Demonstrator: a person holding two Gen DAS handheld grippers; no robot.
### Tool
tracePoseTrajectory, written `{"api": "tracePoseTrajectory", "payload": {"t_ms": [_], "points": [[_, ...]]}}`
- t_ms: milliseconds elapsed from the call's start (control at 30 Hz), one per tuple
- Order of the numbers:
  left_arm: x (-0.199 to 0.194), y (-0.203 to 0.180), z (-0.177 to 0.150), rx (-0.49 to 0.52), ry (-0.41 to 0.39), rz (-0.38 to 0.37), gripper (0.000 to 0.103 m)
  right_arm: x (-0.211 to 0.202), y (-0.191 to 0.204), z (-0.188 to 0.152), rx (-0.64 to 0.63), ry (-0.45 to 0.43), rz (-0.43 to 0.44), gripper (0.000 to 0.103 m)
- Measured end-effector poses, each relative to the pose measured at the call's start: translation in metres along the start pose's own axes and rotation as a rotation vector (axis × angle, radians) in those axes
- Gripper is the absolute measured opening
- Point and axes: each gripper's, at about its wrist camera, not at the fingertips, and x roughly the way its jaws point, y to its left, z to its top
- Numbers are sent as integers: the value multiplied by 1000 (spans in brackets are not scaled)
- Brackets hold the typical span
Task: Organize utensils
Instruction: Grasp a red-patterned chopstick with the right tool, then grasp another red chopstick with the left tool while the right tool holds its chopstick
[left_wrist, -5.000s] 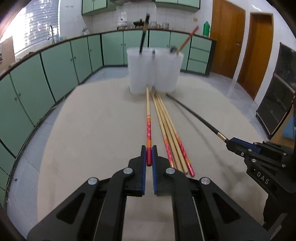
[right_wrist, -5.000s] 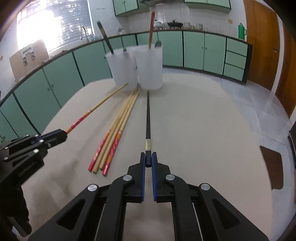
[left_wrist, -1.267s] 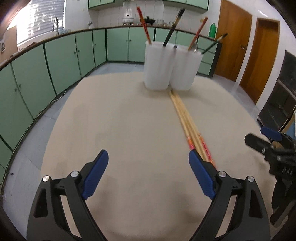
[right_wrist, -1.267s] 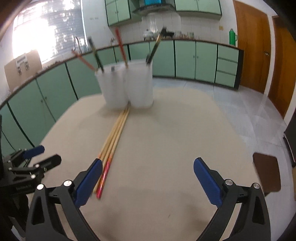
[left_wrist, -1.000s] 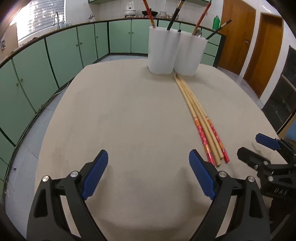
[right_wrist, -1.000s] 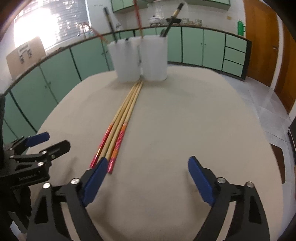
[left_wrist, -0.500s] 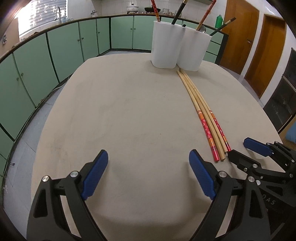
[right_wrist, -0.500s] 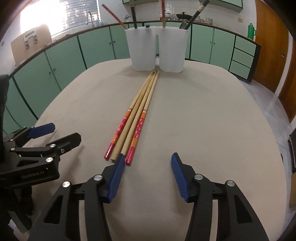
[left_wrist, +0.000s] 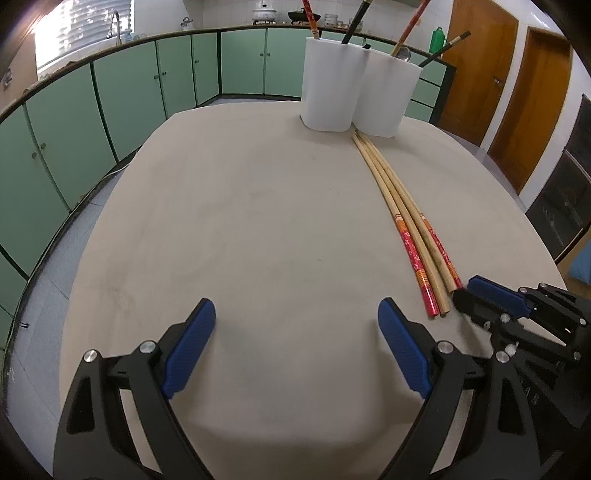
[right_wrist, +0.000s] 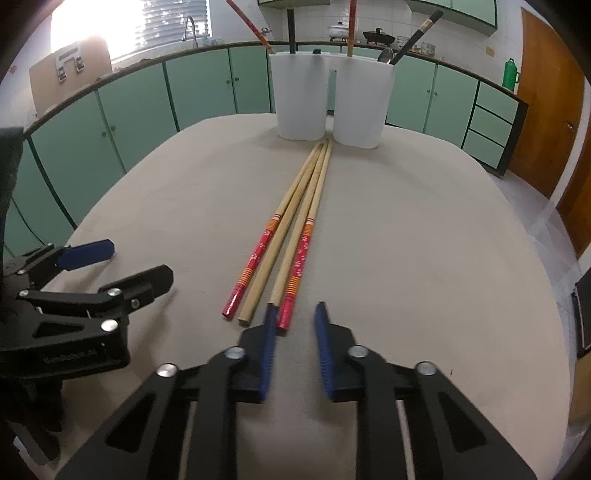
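Beige and bare across most of its top, the rounded counter (left_wrist: 258, 221) carries four long bamboo chopsticks (right_wrist: 295, 221) laid side by side — two with red-and-orange patterned ends, two plain — their thin tips pointing at the gap between two white translucent plastic tubs (right_wrist: 301, 96) that stand touching near the far edge. More chopsticks stand in those tubs: red-patterned and black ones lean out of the left tub, while a red-patterned one, a black one and a metal spoon (right_wrist: 386, 55) rise from the right tub (right_wrist: 362, 99).

Your right tool (right_wrist: 295, 325) sits low at the near ends of the loose chopsticks with its blue-padded jaws narrowly apart and gripping nothing; the left pad (right_wrist: 269, 332) lies just beside the butt of the rightmost red-ended chopstick (right_wrist: 297, 266), and whether it touches the stick cannot be told from this angle. In the left wrist view the same tool (left_wrist: 476, 295) shows at the lower right, its tips just beside the chopstick ends (left_wrist: 436, 306).

Your left tool (left_wrist: 295, 339) hovers over open counter well to the left of the chopsticks, jaws spread wide and empty; from the right wrist view it (right_wrist: 122, 266) appears at the left edge, apart from the sticks.

Green cabinet doors (left_wrist: 122, 96) line the walls behind — with brown wooden doors (left_wrist: 480, 66) at the right.
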Motion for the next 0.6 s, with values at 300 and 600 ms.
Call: {"api": "tracePoseTrajectory", "payload": {"t_ms": [300,600], "points": [[1,-19,-3,27,7,-35,87,-7,-21,-5,56,-9,-3,6],[7,-45,-2,72,15,-47,87,-11,-53,-7,94,-14,-67,6]]}}
